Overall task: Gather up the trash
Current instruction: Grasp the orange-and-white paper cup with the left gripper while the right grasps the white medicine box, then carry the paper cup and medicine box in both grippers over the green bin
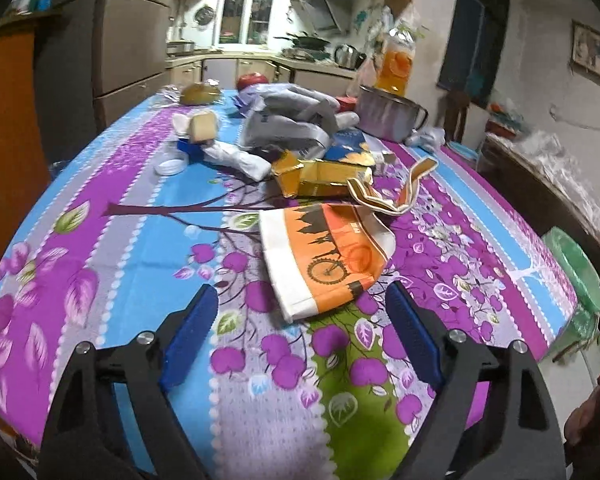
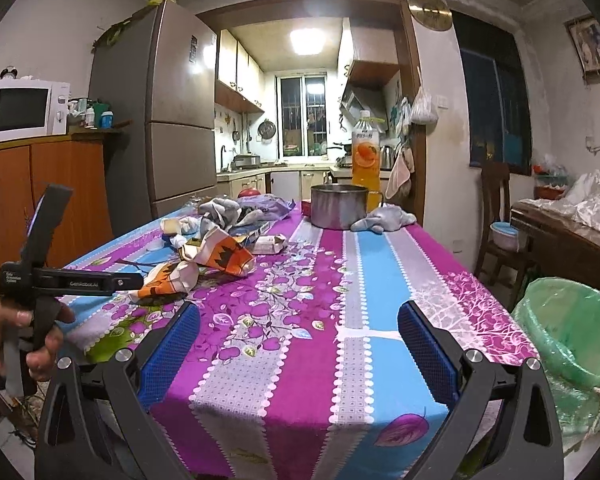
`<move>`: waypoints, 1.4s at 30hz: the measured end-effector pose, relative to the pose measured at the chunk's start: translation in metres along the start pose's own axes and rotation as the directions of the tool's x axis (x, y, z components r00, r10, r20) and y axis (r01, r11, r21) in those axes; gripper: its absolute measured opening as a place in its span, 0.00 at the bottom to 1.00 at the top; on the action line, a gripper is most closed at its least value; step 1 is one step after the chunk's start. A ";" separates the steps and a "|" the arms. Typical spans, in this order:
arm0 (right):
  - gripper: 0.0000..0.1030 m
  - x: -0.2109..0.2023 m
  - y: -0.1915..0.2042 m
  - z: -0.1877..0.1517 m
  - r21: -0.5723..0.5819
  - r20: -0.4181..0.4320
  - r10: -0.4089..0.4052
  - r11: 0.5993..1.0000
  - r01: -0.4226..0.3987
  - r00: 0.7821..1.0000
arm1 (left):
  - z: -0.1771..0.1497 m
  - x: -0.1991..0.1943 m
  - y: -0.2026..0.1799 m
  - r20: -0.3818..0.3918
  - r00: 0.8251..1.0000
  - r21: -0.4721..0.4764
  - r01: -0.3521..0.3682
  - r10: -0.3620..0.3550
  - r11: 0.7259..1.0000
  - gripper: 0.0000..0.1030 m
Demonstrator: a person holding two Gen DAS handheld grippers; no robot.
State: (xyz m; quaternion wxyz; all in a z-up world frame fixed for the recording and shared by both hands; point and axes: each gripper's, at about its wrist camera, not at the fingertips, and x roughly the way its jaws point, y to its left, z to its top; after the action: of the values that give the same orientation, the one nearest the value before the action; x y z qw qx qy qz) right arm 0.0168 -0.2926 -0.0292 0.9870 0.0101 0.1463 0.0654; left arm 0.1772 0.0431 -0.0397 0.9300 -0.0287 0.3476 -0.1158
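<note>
My left gripper point(image 1: 296, 312) hangs over the flowered table point(image 1: 148, 264) with its jaws apart and nothing between them, one orange-and-white paper bag point(image 1: 324, 256) with a bicycle print lying just beyond its tips. Behind the bag I count one flattened yellow carton point(image 1: 320, 178), one grey crumpled bag point(image 1: 288, 120), one steel pot point(image 2: 338, 206) and one bottle of orange drink point(image 2: 365, 156). My right gripper point(image 2: 298, 320) also has its jaws apart and empty over the table's near edge, with one green-lined bin point(image 2: 568, 340) off the table's right side.
</note>
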 end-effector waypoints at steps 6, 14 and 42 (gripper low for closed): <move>0.95 0.019 0.002 -0.003 0.011 -0.030 0.027 1.000 -0.026 0.999 | 0.011 0.016 -0.033 0.005 0.999 0.128 -0.034 0.034 0.991 0.87; 0.95 0.030 -0.009 -0.004 0.054 -0.038 0.039 0.998 -0.037 0.999 | 0.012 0.049 -0.052 -0.092 0.988 0.324 -0.091 0.127 0.942 0.70; 0.44 0.303 -0.005 0.109 -0.017 -0.441 0.364 0.910 -0.413 0.820 | 0.048 0.010 0.016 -0.037 0.998 0.013 0.049 -0.048 0.999 0.15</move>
State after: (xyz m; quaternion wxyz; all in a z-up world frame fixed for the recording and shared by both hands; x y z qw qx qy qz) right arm 0.3367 -0.2581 -0.0120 0.8952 -0.0299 0.3502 0.2742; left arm 0.2189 0.0555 -0.0115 0.9205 -0.0286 0.3632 -0.1412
